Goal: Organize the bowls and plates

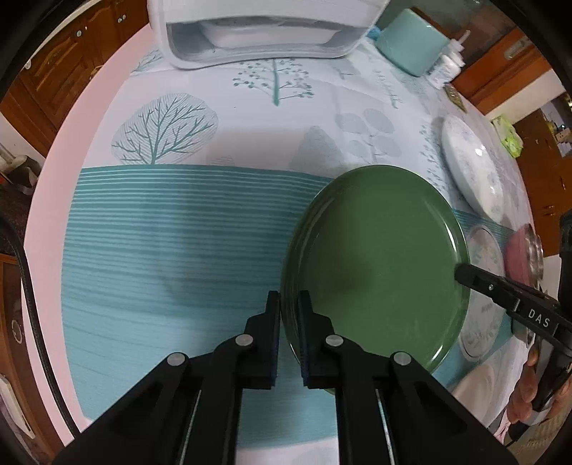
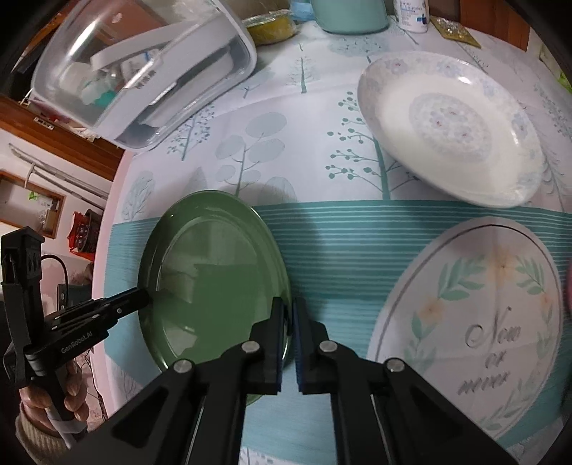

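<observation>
Both claws are pinched on the green plate [image 1: 375, 264]; left claw [image 1: 289, 304] clamps its left rim, right claw [image 2: 289, 311] the opposite edge; glazed ceramic, so stiff, slick, chippable, rim grips seem right; ahead of the left claw a clear bin [image 1: 264, 32] holds white dishes; right of the right claw sit a floral dish [image 2: 450, 125] and a lettered plate [image 2: 475, 322].

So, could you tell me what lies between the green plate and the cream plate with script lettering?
Only bare teal-striped tablecloth separates the round green plate and lettered cream plate, seen in the right wrist view.
</observation>
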A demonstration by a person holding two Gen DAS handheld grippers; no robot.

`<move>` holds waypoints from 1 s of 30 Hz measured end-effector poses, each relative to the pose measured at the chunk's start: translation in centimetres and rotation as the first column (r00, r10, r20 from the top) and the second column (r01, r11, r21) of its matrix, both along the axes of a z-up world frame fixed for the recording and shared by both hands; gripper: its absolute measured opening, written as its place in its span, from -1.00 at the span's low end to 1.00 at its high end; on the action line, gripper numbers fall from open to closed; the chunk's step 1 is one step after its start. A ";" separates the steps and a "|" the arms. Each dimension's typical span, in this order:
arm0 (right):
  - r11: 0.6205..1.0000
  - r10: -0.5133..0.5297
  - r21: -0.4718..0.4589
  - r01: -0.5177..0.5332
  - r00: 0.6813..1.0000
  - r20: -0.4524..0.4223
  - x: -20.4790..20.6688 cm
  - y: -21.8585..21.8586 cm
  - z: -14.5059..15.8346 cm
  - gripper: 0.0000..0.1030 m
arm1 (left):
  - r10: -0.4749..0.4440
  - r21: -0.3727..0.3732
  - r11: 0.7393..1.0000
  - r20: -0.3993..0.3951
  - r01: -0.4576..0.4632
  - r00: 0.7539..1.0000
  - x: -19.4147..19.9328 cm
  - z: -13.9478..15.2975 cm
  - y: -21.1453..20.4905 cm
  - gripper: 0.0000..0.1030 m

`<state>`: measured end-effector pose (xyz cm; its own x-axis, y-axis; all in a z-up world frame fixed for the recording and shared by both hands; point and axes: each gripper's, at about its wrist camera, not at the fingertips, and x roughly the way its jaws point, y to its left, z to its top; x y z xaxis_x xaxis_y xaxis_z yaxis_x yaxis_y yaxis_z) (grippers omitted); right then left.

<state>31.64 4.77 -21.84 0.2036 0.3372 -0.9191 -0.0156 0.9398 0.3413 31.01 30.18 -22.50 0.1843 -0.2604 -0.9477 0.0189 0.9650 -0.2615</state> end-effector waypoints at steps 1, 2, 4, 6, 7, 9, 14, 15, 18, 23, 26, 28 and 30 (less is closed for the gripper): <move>1.000 0.003 0.000 -0.003 1.000 0.004 -0.4 -0.2 0.4 -0.91 | -0.001 -0.005 1.000 0.008 0.001 1.000 -0.7 0.7 -0.2 -0.87; 1.000 0.008 0.002 -0.008 1.000 0.008 -0.9 -0.6 0.8 -0.91 | -0.003 -0.009 1.000 0.017 0.003 1.000 -1.4 1.3 -0.5 -0.86; 1.000 0.013 0.006 -0.013 1.000 0.009 -2.0 -1.2 1.4 -0.91 | -0.012 -0.011 1.000 0.036 0.012 0.999 -3.0 2.6 -1.3 -0.86; 1.000 0.018 0.013 -0.018 1.000 0.014 -3.6 -2.1 2.1 -0.90 | -0.029 -0.016 0.999 0.050 0.030 0.998 -4.8 3.6 -2.2 -0.86; 1.000 0.019 0.019 -0.019 1.000 0.013 -4.7 -2.9 2.5 -0.90 | -0.036 -0.020 0.999 0.051 0.037 0.998 -5.9 4.1 -2.8 -0.86; 0.999 0.022 0.029 -0.022 1.000 0.011 -6.6 -4.0 3.1 -0.90 | -0.047 -0.031 0.998 0.047 0.049 0.998 -8.0 4.9 -4.0 -0.86; 0.999 0.038 0.031 -0.038 0.999 -0.011 -12.3 -7.1 3.7 -0.90 | -0.089 -0.060 0.994 0.025 0.091 0.996 -13.5 6.0 -7.8 -0.86; 0.999 0.040 0.026 -0.040 0.999 -0.016 -13.3 -7.7 3.6 -0.89 | -0.099 -0.066 0.993 0.021 0.100 0.995 -14.6 6.1 -8.6 -0.86; 0.999 0.043 0.013 -0.042 0.999 -0.032 -17.0 -9.8 3.6 -0.89 | -0.137 -0.074 0.988 0.017 0.138 0.990 -17.8 6.4 -11.0 -0.86; 0.999 0.039 -0.011 -0.040 0.997 -0.064 -22.0 -13.0 2.8 -0.88 | -0.164 -0.070 0.984 0.014 0.165 0.986 -21.5 5.7 -14.7 -0.87; 0.999 0.028 -0.023 -0.030 0.996 -0.088 -23.8 -14.4 1.7 -0.88 | -0.170 -0.066 0.983 0.001 0.169 0.986 -22.7 4.9 -16.3 -0.87; 0.999 0.018 -0.029 -0.021 0.994 -0.106 -24.6 -15.1 1.0 -0.88 | -0.169 -0.057 0.984 -0.011 0.168 0.986 -23.2 4.0 -17.1 -0.86; 0.999 0.016 -0.040 -0.020 0.993 -0.116 -25.0 -15.3 0.3 -0.87 | -0.168 -0.050 0.985 -0.023 0.166 0.986 -23.8 3.3 -17.5 -0.87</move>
